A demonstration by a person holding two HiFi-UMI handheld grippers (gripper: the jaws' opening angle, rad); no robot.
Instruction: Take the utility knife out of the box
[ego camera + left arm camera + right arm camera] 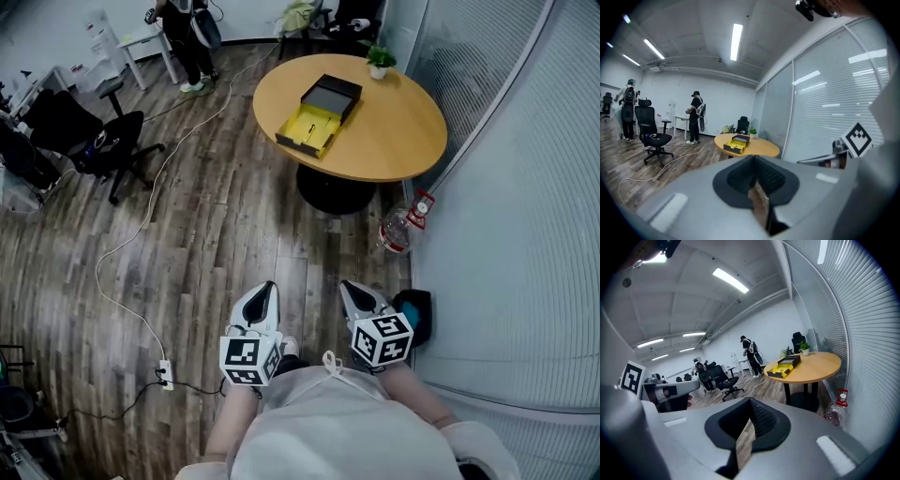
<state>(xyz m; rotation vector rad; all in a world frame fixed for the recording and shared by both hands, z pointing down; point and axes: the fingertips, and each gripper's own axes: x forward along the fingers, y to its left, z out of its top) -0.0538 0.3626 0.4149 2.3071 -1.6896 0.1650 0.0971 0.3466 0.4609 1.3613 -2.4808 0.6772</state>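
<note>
Both left tongs point(266, 289) and right tongs point(350, 287) are shut and empty, the box point(319, 114) lies open on the worktop point(394, 141) well ahead, knife too small to spot, so get close before opening.

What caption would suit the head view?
Left gripper and right gripper face a round table bearing an open box.

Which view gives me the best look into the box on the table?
Head view: it looks down into the open box, showing its yellow and black halves. Both gripper views show the box small, far off and nearly side-on.
</note>
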